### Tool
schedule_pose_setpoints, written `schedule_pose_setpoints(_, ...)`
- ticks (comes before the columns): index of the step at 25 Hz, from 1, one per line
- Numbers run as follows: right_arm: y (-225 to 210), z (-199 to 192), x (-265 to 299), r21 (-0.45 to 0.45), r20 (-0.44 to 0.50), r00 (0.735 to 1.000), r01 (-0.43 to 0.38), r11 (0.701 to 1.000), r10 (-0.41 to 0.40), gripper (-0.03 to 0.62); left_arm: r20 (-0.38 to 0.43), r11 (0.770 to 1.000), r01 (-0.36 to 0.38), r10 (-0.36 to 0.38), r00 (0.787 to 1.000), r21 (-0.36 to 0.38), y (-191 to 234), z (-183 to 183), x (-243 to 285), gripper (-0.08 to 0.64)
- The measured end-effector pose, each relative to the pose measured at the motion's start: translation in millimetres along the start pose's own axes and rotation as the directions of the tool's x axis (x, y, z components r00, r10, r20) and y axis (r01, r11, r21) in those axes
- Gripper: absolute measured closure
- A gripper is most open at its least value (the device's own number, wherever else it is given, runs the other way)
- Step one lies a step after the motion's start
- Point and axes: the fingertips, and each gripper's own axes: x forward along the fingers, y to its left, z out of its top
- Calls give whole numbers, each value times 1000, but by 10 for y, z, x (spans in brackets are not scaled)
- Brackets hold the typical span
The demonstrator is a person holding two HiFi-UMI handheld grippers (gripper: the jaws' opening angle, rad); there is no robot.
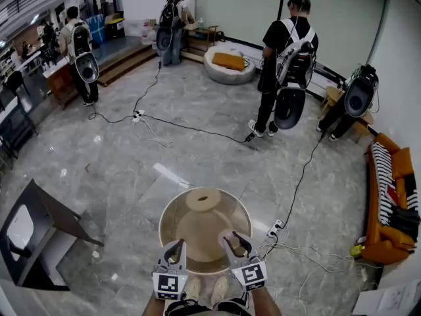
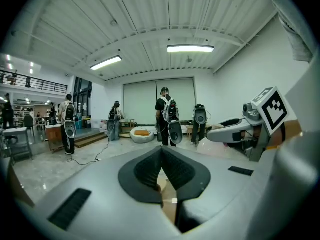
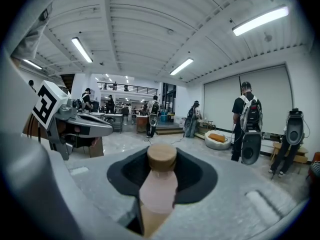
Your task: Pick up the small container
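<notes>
Two dark pads (image 3: 192,176) of the right gripper (image 1: 237,247) are clenched on the small container (image 3: 159,189), a pale pink bottle with a cork-coloured cap. They grip it by the body, and the cap stands clear beyond the tips. The left gripper (image 2: 161,156) has its tips brought together on nothing. Both grippers sit close side by side over the near edge of the round tan table (image 1: 197,232), so the container is in the right jaws above that edge, not resting on the top as far as I can judge.

From where I stand, the risk is the smooth, rounded body. If the squeeze slackens or the hand jerks, the bottle could pivot or slide out and drop onto the table or the stone floor (image 1: 131,163). The left gripper is near enough to knock it.

Counted: one container, two grippers, one table, four people in backpack rigs, one orange sofa (image 1: 391,196) and one round floor cushion (image 1: 229,64).
</notes>
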Motion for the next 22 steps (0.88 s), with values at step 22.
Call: schedule_pose_setpoints(22, -194, 128, -638, 27, 29, 995, 91, 995, -92, 463, 38, 999, 38, -39, 999, 37, -331, 320, -152, 543)
